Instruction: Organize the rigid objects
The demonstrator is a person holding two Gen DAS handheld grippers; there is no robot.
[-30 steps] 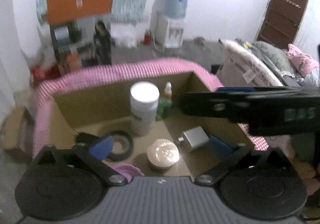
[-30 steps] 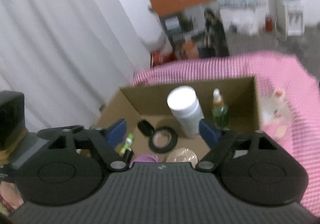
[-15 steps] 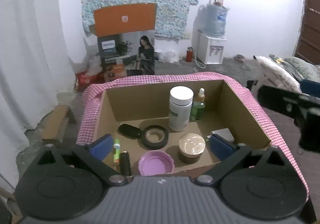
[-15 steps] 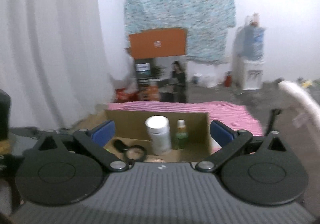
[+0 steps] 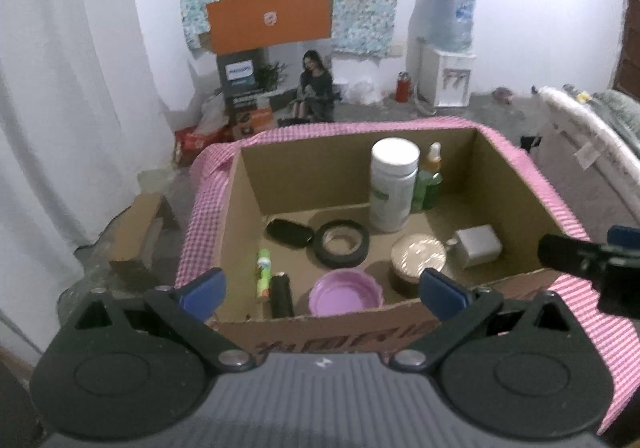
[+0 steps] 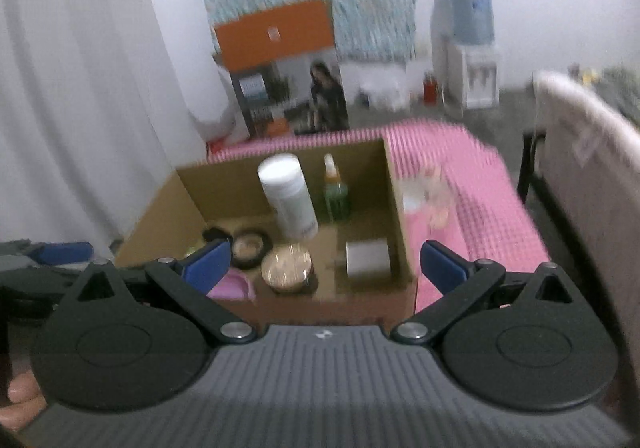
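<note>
The open cardboard box (image 5: 516, 184) sits on a pink checked cloth (image 5: 576, 288). At its far wall stand a white bottle (image 5: 392, 188) and a green dropper bottle (image 5: 430, 178). On its floor lie a tape roll (image 5: 342, 242), a gold-lidded jar (image 5: 416, 256), a silver cube (image 5: 478, 246) and a purple lid (image 5: 344, 296). The left gripper (image 5: 320, 288) and right gripper (image 6: 324, 262) both hang spread and empty at the near side.
</note>
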